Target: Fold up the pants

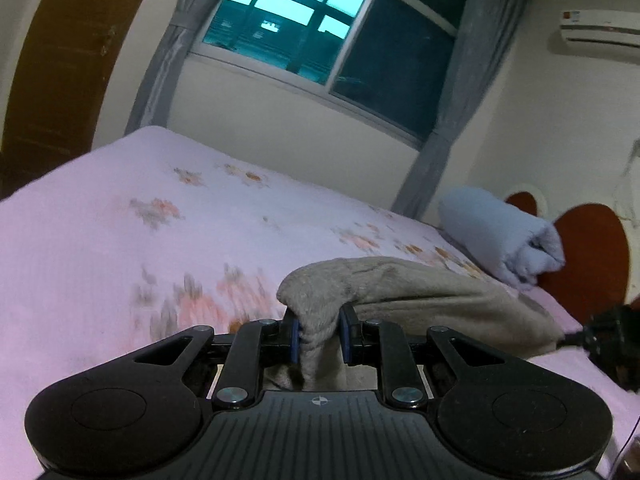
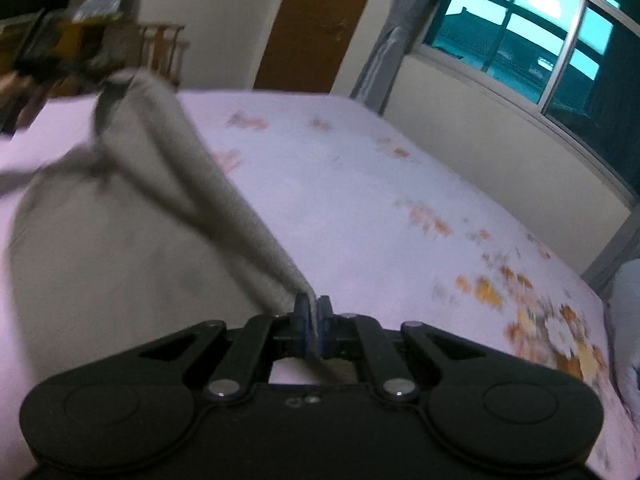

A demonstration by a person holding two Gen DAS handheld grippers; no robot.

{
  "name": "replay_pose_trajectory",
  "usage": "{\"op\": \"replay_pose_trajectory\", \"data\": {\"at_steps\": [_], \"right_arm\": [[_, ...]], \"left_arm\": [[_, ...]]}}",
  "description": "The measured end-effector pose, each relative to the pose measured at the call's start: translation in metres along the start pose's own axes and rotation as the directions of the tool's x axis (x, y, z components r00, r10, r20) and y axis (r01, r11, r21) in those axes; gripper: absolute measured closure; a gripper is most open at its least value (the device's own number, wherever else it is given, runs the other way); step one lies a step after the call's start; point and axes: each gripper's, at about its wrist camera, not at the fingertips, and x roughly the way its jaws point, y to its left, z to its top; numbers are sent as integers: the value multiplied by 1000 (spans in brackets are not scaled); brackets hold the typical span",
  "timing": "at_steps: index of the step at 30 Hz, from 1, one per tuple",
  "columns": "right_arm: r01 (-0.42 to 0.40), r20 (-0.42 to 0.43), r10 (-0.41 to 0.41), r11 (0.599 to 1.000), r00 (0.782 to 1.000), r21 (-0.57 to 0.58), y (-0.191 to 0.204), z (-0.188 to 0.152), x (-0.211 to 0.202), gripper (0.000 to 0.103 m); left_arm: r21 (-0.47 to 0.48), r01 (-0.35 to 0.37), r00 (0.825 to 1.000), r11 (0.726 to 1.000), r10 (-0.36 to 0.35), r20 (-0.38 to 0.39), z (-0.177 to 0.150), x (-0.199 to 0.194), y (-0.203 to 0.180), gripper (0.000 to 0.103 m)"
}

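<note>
You have a wide pink bedsheet with faded orange flower prints (image 1: 120, 240) spread flat ahead of both grippers, and most of it lies bare out to the far edge below the white-framed window with grey curtains (image 1: 320, 24). On your right side the open room ends at a rolled pale-blue blanket (image 1: 500, 232) lying near the rounded reddish-brown headboard (image 1: 592, 256). A brown wooden door (image 2: 316, 20) stands beyond the bed's far corner.

The grey-beige soft knit pants (image 1: 400, 288) have a fuzzy, fleecy surface and sag in thick rounded folds. In the left wrist view they form a low hump on the sheet, running from your left gripper (image 1: 320, 336) off to the right, where the other black gripper shows at the frame's edge. The blue-padded fingers (image 1: 294, 340) of your left gripper stand a little apart and pinch a thick bunched wad of the cloth between them; the bunch fills the gap and hangs down behind them.

In the right wrist view, your right gripper (image 2: 314, 320) has its fingers pressed nearly together on a thin edge of the pants (image 2: 168, 168). From there the cloth rises as a taut ridge up and to the left toward the blurred left gripper, lifted off the sheet, with the rest of it draping down over the bed on the left.
</note>
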Motion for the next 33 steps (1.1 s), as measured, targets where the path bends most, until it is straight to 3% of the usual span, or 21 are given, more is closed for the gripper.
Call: {"op": "replay_pose_trajectory", "data": {"at_steps": [1,3,5,7,8,11,13,17,20,21,22,23,25,27,30,33], "right_arm": [[16,-10,-16,1000,1000,-10,22,-12,-5,103],[19,-28,-19,1000,999,9,65,-43,-14,103],[89,-35,-89,996,995,-3,99,-67,-19,89],[160,-8,-160,979,987,124,108,-83,-34,79],[165,-4,-168,962,986,218,107,-88,-42,78],[180,-15,-186,924,983,337,102,-91,-51,77],[181,-5,-199,885,980,429,94,-91,-56,76],[121,8,-176,711,984,693,60,-98,-50,74],[51,28,-139,535,990,844,35,-120,-39,73],[36,28,-123,485,992,874,30,-126,-35,73],[14,36,-106,438,994,899,32,-138,-34,73],[-4,43,-88,397,995,918,30,-143,-28,73],[-25,48,-66,314,997,949,29,-156,-20,73],[-48,57,-36,227,998,973,25,-167,-11,73],[-86,87,-9,114,996,990,29,-179,1,73],[-100,100,3,68,995,993,35,-182,7,73]], "left_arm": [[-7,-20,1000,1000,20,-8,-13,-14,-1,68],[-42,-87,995,995,86,-41,-38,-37,4,58],[-93,-241,967,966,231,-105,-62,-60,10,38],[-192,-289,957,938,274,-98,-85,-93,15,38],[-236,-292,956,927,277,-96,-92,-106,15,38],[-329,-270,963,905,259,-77,-107,-134,5,40],[-377,-231,973,897,212,-90,-113,-135,-4,54],[-455,-186,982,871,146,-122,-119,-112,-23,59],[-472,-202,977,858,143,-157,-119,-85,-27,68],[-472,-216,974,855,155,-165,-118,-77,-27,74],[-478,-234,970,846,169,-176,-117,-71,-28,91],[-489,-254,965,835,182,-190,-117,-69,-25,98],[-509,-243,968,826,171,-185,-118,-68,-21,99],[-493,-241,968,836,169,-186,-116,-67,-20,100],[-492,-242,968,836,173,-182,-115,-71,-18,100],[-487,-251,966,837,184,-181,-114,-66,-19,99]]}}
